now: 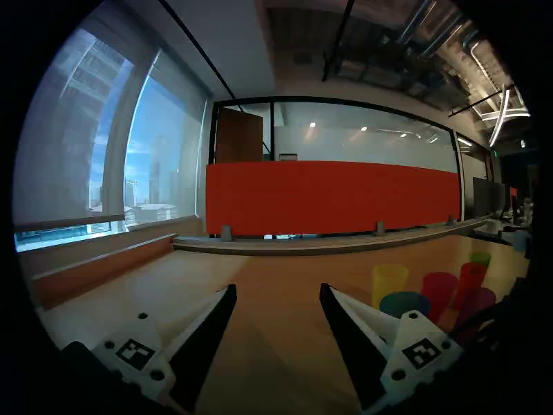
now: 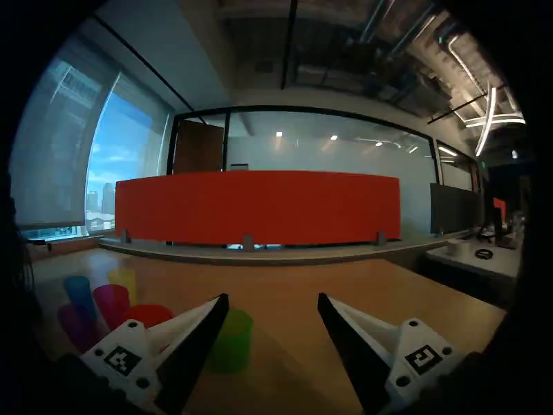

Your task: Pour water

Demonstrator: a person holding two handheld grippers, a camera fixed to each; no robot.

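Note:
Several coloured plastic cups stand together on the wooden table point(image 1: 276, 277). In the left gripper view they sit to the right: a yellow cup point(image 1: 389, 280), a teal cup point(image 1: 404, 303), a pink cup point(image 1: 439, 290), a red cup point(image 1: 471, 277) and a green cup point(image 1: 480, 257). My left gripper point(image 1: 276, 290) hovers open over bare wood, left of the cups, with nothing between its fingers. In the right gripper view the green cup point(image 2: 231, 339) stands partly behind the left finger point(image 2: 197, 332); a blue cup point(image 2: 79, 294), pink cup point(image 2: 110, 304) and red cup point(image 2: 146, 315) lie farther left. My right gripper point(image 2: 272, 299) is open and holds nothing.
A long red divider panel point(image 1: 332, 197) runs along the table's far edge. Large windows point(image 1: 104, 159) fill the left side. A neighbouring desk point(image 2: 484, 259) with a dark monitor point(image 2: 453, 207) stands at the right. Bare tabletop lies ahead of both grippers.

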